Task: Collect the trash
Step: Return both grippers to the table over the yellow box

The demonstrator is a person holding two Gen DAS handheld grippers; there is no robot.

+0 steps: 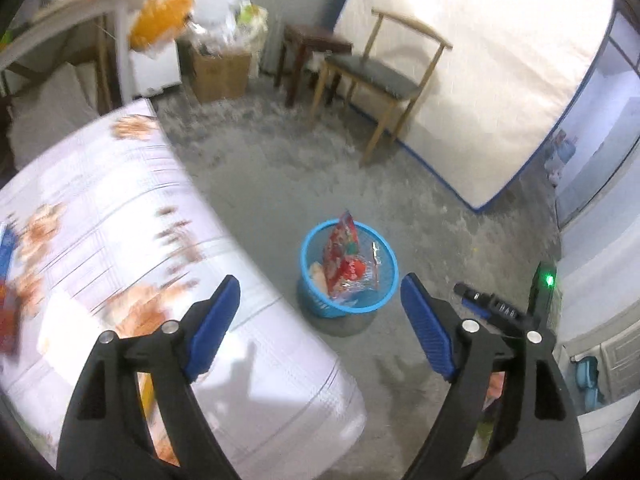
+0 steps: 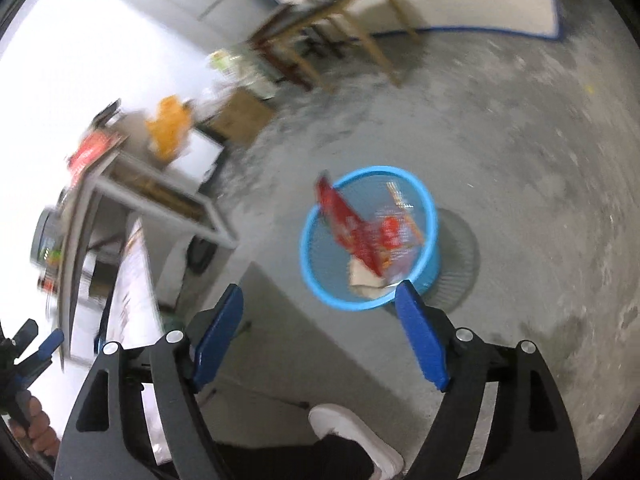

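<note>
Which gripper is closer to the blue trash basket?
Right, I'd judge. The right gripper hangs open almost above the blue trash basket; the left gripper, also open, is back near the bed.

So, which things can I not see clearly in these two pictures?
- Bin bottom: both views, hidden under the red wrapper.
- Items at the bed's left edge: left wrist view, cut off and blurred.
- Table clutter: right wrist view, motion blurred.

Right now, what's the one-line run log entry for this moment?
left gripper: open, empty | right gripper: open, empty | blue basket: on floor, holds red wrapper | bed: left of basket
</note>
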